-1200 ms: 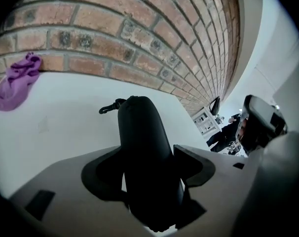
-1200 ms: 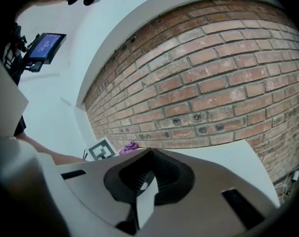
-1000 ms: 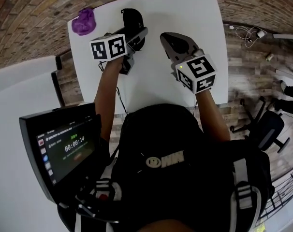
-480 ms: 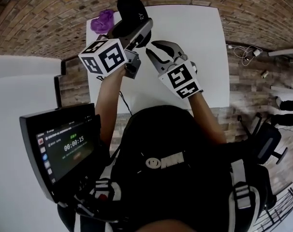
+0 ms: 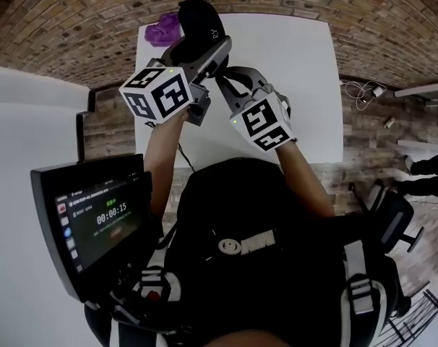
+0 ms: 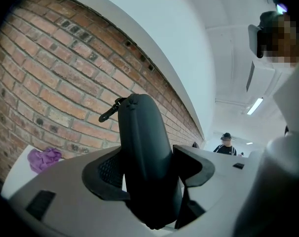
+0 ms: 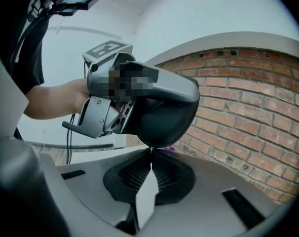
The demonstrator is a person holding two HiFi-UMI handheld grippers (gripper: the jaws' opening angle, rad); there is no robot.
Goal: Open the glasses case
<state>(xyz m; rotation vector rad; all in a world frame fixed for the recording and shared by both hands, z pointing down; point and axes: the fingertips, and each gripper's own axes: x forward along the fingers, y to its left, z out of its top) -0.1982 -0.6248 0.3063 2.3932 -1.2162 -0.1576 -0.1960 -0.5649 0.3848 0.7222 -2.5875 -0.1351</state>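
Left gripper (image 6: 150, 177) is grasping the black oval glasses case (image 6: 142, 142) above the white counter (image 5: 295, 71), with the case's long axis running out along the jaws. Right gripper (image 7: 150, 157) is clenched, tips touching the case's lower edge. Whether they're pinching a zip tab there is too small to tell.

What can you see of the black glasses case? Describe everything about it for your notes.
The glasses case is black, matte and rounded, hard-shelled by its look, with a small clip at its far end. It looks closed. It is held in the air above the white table, edge-on between the jaws of the left hand-held gripper, which clamp its sides. The right hand-held gripper, jaws together, touches its tips to the case's lower rim.
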